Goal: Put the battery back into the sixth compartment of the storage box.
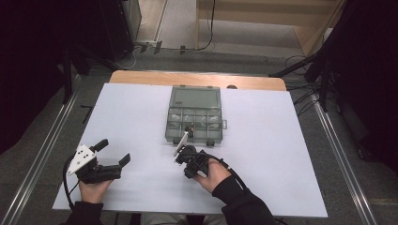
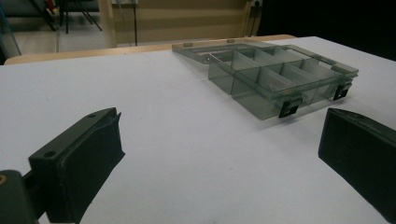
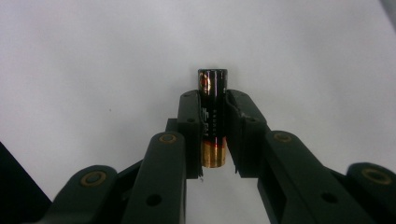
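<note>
Black cylindrical battery with a copper-coloured end (image 3: 212, 119): I hold it clamped between the jaws of my right gripper (image 3: 212, 109), lengthwise along them and just above the white tabletop (image 3: 93, 70), probably so one end can lead into a cell. Translucent grey plastic compartment box (image 1: 194, 120), lid folded back, lies just beyond. My left gripper (image 1: 112, 153) waits well aside, jaws wide apart and empty, leaving the approach free.
</note>
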Motion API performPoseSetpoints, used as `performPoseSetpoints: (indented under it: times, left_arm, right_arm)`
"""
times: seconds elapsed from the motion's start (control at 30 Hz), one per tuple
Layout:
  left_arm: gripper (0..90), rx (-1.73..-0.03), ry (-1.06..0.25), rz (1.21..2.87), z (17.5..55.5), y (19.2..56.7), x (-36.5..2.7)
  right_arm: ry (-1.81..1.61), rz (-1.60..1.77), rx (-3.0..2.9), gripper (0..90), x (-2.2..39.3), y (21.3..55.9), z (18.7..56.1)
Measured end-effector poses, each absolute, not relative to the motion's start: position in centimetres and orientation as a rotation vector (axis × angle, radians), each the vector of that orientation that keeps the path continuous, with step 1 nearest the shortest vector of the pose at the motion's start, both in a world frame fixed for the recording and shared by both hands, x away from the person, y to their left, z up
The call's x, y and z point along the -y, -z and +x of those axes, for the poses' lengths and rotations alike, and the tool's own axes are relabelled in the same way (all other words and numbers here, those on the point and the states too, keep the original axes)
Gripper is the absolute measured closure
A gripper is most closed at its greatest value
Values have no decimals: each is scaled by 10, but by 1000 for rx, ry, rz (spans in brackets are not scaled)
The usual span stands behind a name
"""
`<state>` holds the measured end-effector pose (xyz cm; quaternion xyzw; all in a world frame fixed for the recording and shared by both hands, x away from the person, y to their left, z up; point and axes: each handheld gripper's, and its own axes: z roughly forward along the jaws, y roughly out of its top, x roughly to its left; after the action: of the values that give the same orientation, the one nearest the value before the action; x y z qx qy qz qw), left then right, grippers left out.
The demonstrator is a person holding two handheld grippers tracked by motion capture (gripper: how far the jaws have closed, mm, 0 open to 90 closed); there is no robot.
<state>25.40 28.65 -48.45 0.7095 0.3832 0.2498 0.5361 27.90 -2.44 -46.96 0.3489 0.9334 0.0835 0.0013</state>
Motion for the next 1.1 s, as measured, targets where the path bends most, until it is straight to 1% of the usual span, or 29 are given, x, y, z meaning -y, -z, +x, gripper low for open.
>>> performPoseSetpoints:
  times: [0.33, 0.8, 1.1]
  left_arm:
    - [0, -912, -594, 1687, 254, 485, -287]
    - [0, -914, -593, 1688, 254, 485, -286]
    - [0, -913, -593, 1686, 254, 485, -287]
  right_arm:
    - [-418, 1184, -2862, 775, 35, 461, 290]
    - [-744, 1325, -2657, 775, 52, 447, 301]
    - [-1090, 1507, -2495, 775, 70, 440, 317]
